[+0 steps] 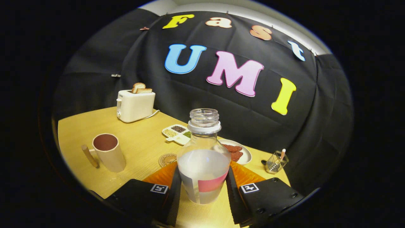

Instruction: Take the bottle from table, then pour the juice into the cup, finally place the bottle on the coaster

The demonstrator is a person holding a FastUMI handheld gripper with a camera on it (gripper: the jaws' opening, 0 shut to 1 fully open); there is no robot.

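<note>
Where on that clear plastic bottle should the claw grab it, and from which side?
Grip the clear plastic bottle around its wide lower body, at the label band, coming in level from the front. It stands upright with no cap, so a side hold keeps it vertical. The claw already has a finger on either side; whether they press is unclear.

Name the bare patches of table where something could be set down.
Bare wood lies between the toaster and the mug. Crowded: the divided dish, plate and coaster cluster behind the bottle, which the gripper brackets.

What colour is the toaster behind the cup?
The toaster is cream-white, seen in the gripper view beyond the cup.
</note>
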